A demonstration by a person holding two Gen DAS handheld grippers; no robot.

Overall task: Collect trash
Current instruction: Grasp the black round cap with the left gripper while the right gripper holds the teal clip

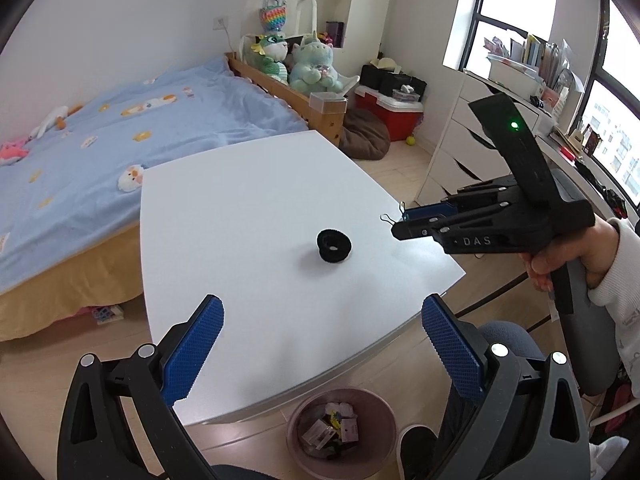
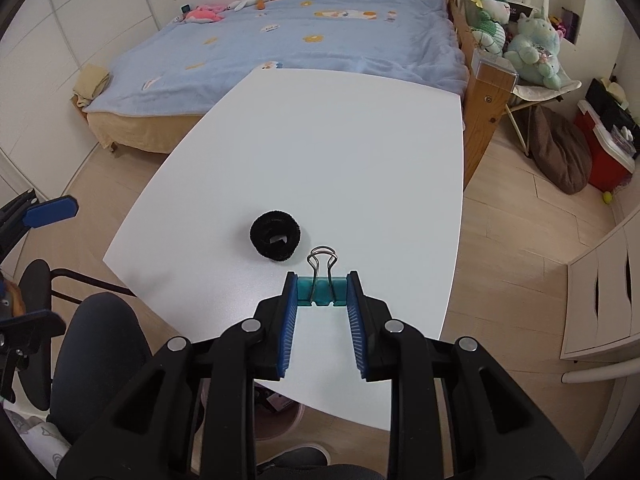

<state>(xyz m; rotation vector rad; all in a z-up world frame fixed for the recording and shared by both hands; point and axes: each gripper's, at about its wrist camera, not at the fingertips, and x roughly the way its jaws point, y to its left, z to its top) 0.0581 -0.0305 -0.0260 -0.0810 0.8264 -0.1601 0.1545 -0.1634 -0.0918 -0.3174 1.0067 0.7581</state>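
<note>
My right gripper (image 2: 321, 294) is shut on a teal binder clip (image 2: 321, 291), whose wire handles stick forward; it hangs above the white table (image 2: 340, 140). Seen from the left wrist, the same right gripper (image 1: 400, 222) hovers over the table's right side with the clip's wire handles (image 1: 391, 219) showing at its tip. A black fuzzy hair tie (image 1: 334, 245) lies on the table, just left of the clip (image 2: 276, 240). My left gripper (image 1: 322, 344) is open and empty over the table's near edge. A pinkish trash bin (image 1: 340, 432) with several scraps stands on the floor below that edge.
A bed with a blue blanket (image 1: 120, 128) stands beyond the table. White drawers (image 1: 460, 148) and a cluttered windowsill line the right. A person's hand and white sleeve (image 1: 600, 256) hold the right gripper. Plush toys, a red cooler (image 1: 396, 116) and a brown cushion sit in the far corner.
</note>
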